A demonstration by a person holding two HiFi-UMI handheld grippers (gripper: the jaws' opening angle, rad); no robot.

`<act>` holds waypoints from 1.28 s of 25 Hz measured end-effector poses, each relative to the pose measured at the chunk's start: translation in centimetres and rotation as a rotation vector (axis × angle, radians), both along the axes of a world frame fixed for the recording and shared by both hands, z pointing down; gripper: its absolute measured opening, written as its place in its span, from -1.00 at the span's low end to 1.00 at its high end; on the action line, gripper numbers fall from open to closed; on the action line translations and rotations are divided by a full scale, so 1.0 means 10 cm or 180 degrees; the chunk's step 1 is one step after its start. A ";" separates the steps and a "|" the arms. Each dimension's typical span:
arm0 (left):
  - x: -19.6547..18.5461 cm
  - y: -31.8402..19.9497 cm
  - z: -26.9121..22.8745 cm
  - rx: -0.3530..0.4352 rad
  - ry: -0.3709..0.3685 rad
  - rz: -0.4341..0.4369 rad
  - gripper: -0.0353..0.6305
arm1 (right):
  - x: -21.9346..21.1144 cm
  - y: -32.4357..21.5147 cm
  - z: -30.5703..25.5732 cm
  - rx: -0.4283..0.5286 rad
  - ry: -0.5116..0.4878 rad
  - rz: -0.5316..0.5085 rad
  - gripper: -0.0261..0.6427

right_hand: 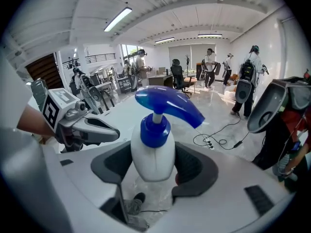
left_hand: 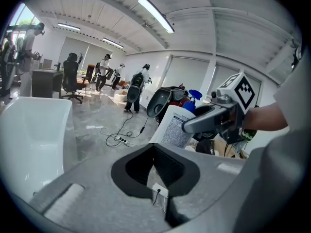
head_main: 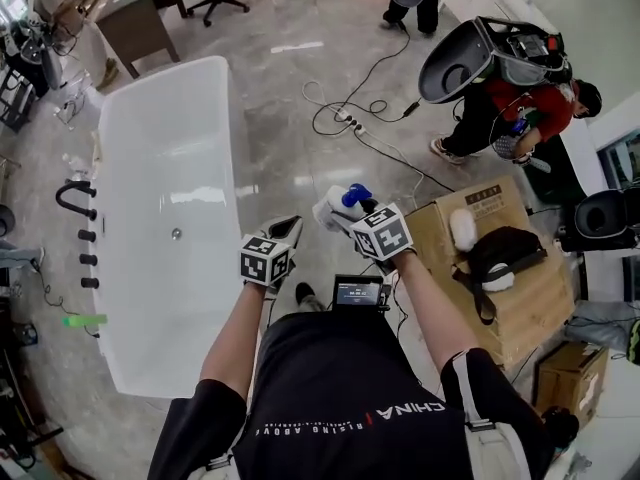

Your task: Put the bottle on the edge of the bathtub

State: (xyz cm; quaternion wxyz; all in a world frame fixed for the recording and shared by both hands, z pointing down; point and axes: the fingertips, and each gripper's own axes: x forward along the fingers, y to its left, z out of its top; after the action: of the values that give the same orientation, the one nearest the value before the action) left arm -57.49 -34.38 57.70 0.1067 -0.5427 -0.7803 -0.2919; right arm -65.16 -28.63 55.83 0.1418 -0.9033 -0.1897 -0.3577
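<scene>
A white bottle (head_main: 333, 208) with a blue pump top (head_main: 356, 195) is held in the air, with my right gripper (head_main: 345, 210) shut on its body. In the right gripper view the bottle (right_hand: 153, 154) stands upright between the dark pads (right_hand: 197, 169). The white bathtub (head_main: 222, 148) lies to the left, and its right rim runs close beside my left gripper (head_main: 283, 236). The left gripper's jaws meet at their tips (left_hand: 155, 147), shut with nothing between them. From the left gripper view the bottle (left_hand: 172, 127) and the right gripper (left_hand: 206, 120) show to the right, above the floor.
Black tap fittings (head_main: 78, 200) stand on the tub's far left side. A cardboard box (head_main: 520, 298) with a black bag (head_main: 505, 253) sits to the right. A power strip and cables (head_main: 350, 118) lie on the marble floor ahead. A person with a large backpack (head_main: 500, 78) crouches at the back right.
</scene>
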 end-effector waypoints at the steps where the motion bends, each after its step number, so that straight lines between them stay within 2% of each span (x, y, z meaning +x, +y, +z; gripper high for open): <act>1: 0.05 0.05 0.00 -0.0004 0.0008 0.0011 -0.87 | 0.04 0.06 0.00 -0.0001 0.0003 0.0014 -0.11; 8: 0.32 0.37 0.06 0.0038 0.0064 0.0034 -0.87 | 0.27 0.39 0.03 0.0026 0.0036 0.0077 -0.11; 16: 0.68 0.90 0.23 0.0123 0.0097 -0.0075 -0.87 | 0.65 0.97 0.20 0.0076 0.0043 -0.0067 -0.11; 21: 0.86 1.47 0.46 0.0173 0.0155 -0.0120 -0.87 | 0.83 1.60 0.43 0.0080 0.0078 -0.0115 -0.11; 27: 1.13 2.35 0.27 0.0211 0.0199 -0.0197 -0.87 | 1.07 2.52 0.27 0.0102 0.0095 -0.0161 -0.11; 32: 1.25 2.86 0.29 0.0196 0.0215 -0.0249 -0.87 | 1.24 3.03 0.29 0.0074 0.0137 -0.0224 -0.11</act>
State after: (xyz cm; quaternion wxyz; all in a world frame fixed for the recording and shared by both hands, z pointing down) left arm -44.98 -5.82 60.61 0.1382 -0.5787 -0.7451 -0.3012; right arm -52.78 1.64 58.68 0.1436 -0.9152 -0.1506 -0.3451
